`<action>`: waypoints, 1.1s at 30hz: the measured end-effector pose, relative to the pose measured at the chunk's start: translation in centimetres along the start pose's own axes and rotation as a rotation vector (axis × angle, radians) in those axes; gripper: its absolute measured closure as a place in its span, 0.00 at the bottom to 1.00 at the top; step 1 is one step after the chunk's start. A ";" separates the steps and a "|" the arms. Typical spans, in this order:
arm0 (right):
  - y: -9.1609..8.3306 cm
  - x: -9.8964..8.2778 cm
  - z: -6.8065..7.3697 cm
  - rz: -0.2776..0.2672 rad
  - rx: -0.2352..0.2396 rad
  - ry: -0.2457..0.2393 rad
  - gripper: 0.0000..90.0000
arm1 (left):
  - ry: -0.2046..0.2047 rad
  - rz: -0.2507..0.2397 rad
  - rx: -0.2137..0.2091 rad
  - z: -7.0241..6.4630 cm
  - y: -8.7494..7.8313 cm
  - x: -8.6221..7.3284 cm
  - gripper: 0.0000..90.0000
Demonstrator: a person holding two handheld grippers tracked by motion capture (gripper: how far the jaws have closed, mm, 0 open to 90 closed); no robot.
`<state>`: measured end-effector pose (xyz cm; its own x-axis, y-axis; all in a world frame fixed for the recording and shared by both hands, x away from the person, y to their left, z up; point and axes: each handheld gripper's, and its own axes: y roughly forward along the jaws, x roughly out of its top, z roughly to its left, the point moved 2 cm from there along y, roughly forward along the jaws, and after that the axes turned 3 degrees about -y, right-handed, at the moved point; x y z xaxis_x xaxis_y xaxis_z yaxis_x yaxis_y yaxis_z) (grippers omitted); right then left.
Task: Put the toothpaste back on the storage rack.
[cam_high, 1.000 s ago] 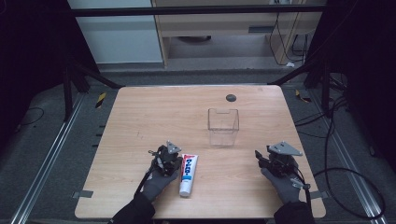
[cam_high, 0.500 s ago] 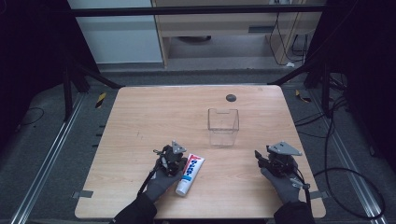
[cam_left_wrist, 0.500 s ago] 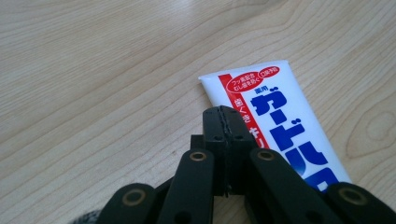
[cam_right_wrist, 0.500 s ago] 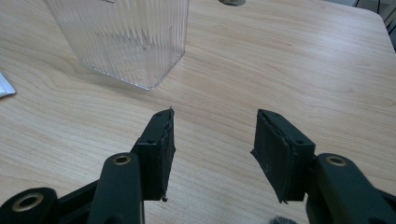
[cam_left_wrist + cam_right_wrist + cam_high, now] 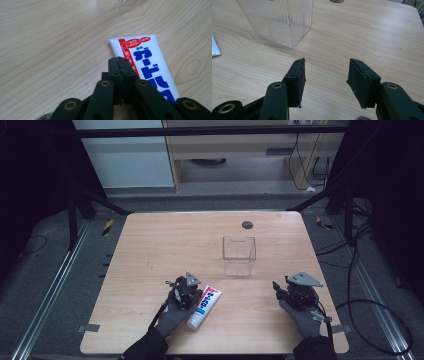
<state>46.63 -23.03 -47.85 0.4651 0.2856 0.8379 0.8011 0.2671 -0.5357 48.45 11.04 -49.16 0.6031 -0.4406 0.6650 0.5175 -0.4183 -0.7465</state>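
Left gripper view: we see our left gripper (image 5: 121, 60) with jaws pressed together, holding nothing, the toothpaste tube (image 5: 147, 62) lying just right of their tips. Our right gripper (image 5: 325, 72) gapes wide and empty, the clear ribbed box (image 5: 279, 20) ahead-left.

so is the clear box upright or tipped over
Upright. In the high view the clear box stands on its base on the table with its open rim facing up, and the right gripper view shows its ribbed walls rising straight.
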 end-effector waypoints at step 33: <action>-0.5 -0.2 -0.8 -0.003 -0.012 0.016 0.51 | 0.054 -0.013 -0.051 -2.3 -5.3 3.4 0.40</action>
<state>46.45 -23.95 -47.67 0.4684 0.2702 0.8412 0.8069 0.2571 -0.5319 46.34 9.93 -42.88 0.5626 -0.4764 0.6756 0.4922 -0.4635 -0.7368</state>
